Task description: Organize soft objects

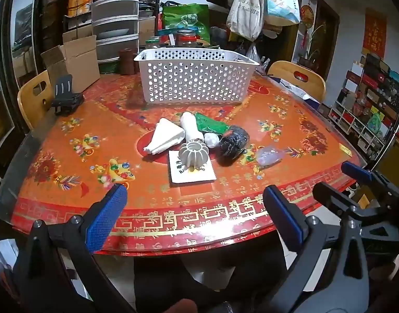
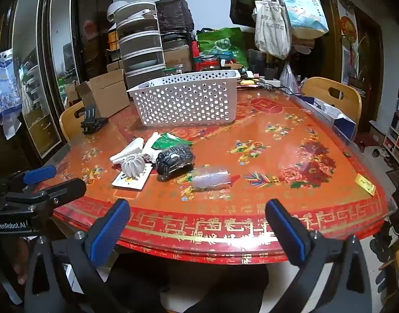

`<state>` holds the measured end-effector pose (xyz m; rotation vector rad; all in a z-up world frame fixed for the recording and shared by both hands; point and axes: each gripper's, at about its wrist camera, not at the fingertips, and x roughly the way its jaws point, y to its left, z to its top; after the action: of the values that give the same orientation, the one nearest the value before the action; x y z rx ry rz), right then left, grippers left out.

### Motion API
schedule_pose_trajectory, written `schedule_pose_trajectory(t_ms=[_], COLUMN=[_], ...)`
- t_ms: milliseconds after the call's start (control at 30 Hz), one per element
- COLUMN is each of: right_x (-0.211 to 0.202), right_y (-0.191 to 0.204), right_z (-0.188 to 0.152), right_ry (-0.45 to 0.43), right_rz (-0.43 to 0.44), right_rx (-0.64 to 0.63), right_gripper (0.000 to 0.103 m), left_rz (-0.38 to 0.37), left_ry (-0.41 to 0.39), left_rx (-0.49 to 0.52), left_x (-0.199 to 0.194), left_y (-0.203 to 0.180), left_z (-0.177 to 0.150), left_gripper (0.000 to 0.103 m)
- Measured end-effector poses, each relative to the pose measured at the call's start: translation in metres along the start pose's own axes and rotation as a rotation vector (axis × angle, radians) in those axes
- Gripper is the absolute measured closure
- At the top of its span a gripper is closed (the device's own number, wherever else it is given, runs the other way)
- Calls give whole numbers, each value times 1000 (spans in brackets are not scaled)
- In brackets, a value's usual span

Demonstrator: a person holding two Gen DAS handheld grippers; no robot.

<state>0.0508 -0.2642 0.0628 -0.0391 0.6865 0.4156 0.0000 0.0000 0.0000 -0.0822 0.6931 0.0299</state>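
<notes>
Both pairs of blue-padded fingers stand wide apart with nothing between them: the left gripper (image 1: pixel 194 216) and the right gripper (image 2: pixel 199 230) hang side by side at the near edge of the round red-and-gold patterned worktop (image 1: pixel 290 120), touching nothing. The soft things lie clustered at mid-worktop: a folded white cloth (image 1: pixel 166 135), a white fabric roll (image 1: pixel 190 126) and a crumpled green plastic bag (image 1: pixel 211 125) touching one another, a small white ball (image 1: pixel 211 140) just in front of them, a dark patterned bundle (image 1: pixel 233 140) at their right, and a clear crumpled plastic bag (image 1: pixel 268 156) a little apart, further right. A pale ribbed pumpkin-shaped holder (image 1: pixel 194 152) sits on a white printed card (image 1: pixel 192 173), nearest the fingers and in front of the cloth and roll. Behind the cluster stands a white perforated plastic basket (image 1: pixel 195 78). A black folding stand (image 1: pixel 66 96) and an open cardboard box (image 1: pixel 74 62) sit at the far left.
</notes>
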Motion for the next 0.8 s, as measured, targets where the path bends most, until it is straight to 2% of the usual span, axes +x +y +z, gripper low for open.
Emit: schedule_pose_trajectory(t_ms=[133,300,800], right_x=[-1,-1,1], right_y=[-2,1,-2], right_z=[0,0,0], right_ry=[4,11,19], right_rz=[-9,2,29], right_rx=[6,-8,5], right_gripper=[0,0,0], left_rz=[11,-9,-7], left_ry=[-4,-29,-15], left_rx=[-6,-20,-15], left_x=[0,-6,-4], left_y=[0,2,0], left_z=[0,2,3], left_gripper=[0,0,0])
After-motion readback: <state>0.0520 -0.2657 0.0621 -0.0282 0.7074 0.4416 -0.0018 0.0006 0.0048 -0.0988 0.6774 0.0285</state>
